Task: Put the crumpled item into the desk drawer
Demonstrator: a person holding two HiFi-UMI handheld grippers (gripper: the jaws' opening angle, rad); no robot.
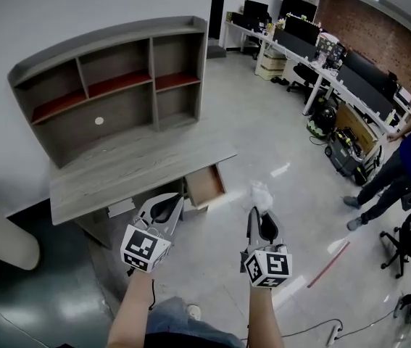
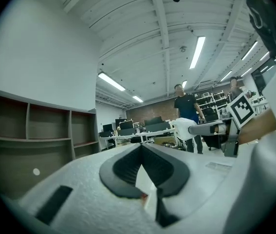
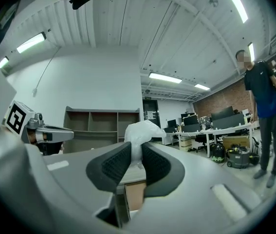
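Note:
A crumpled white item (image 1: pixel 261 194) sticks out from between the fingers of my right gripper (image 1: pixel 259 210), which is shut on it above the floor, to the right of the desk. In the right gripper view the crumpled white item (image 3: pixel 140 130) bulges above the pads of the right gripper (image 3: pixel 137 149). The grey desk (image 1: pixel 133 169) has a light wooden drawer (image 1: pixel 205 185) pulled open at its right front corner; that drawer (image 3: pixel 135 193) shows low between the jaws. My left gripper (image 1: pixel 177 200) hovers by the desk's front edge, left of the drawer, shut and empty, its left gripper tip (image 2: pixel 140 146) closed.
A grey shelf unit (image 1: pixel 111 85) stands on the back of the desk. A person in blue (image 1: pixel 408 158) stands at the right by office tables with monitors (image 1: pixel 299 31). A red stick (image 1: pixel 328 264) and cables lie on the floor near my right side.

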